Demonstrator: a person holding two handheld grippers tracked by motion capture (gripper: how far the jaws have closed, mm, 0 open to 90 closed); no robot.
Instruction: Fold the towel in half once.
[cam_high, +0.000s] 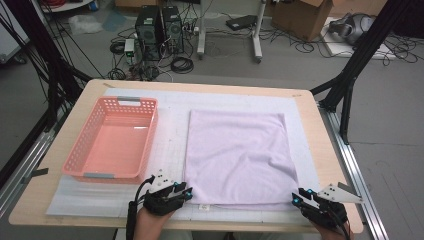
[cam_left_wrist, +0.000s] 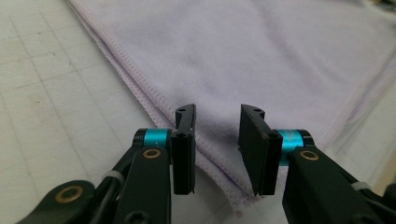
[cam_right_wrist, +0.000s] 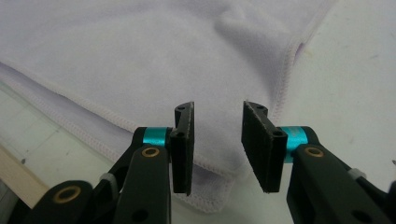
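On table: I see a folded lilac terry towel (cam_high: 238, 157); left gripper (cam_high: 186, 192) and right gripper (cam_high: 296, 198) straddle its near corners, jaws apart, seemingly not yet pinching.

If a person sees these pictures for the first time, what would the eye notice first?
Probably the lilac towel, spread flat on the white mat at the table's middle. Next, the empty pink basket to its left. Then the two grippers at the near edge: the left gripper and right gripper each stand open over a near towel corner.
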